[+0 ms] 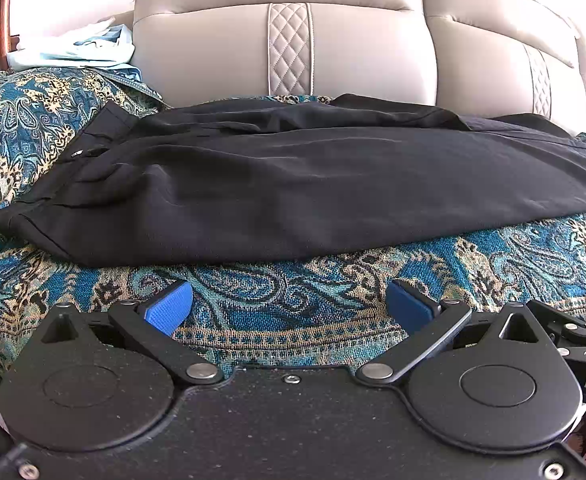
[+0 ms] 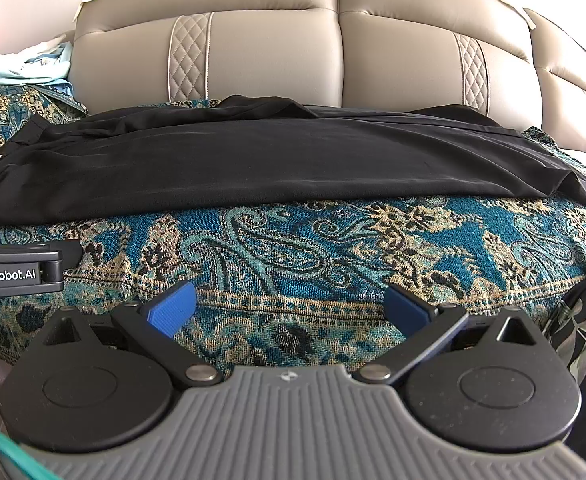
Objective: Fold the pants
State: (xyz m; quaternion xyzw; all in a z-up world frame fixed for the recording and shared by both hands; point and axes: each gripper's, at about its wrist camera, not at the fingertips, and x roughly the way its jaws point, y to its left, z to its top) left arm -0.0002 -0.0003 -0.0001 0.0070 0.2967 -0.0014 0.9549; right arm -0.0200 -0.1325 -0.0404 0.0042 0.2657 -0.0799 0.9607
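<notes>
Two sets of tongs are held side by side at the near edge of the sofa, both spread wide with nothing gripped: the left tongs (image 1: pixel 289 304) and the right tongs (image 2: pixel 289 304). The pants (image 1: pixel 293 184) are laid lengthwise across the patterned cover (image 1: pixel 285 300), waistband (image 1: pixel 93 136) to the left and leg ends to the right, apparently one leg over the other. Both tongs are kept just short of the near hem, probably so that each end can be reached for a fold.

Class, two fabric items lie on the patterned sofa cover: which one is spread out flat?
The black pants, laid lengthwise before both open grippers; the light blue cloth sits crumpled at the far left.
</notes>
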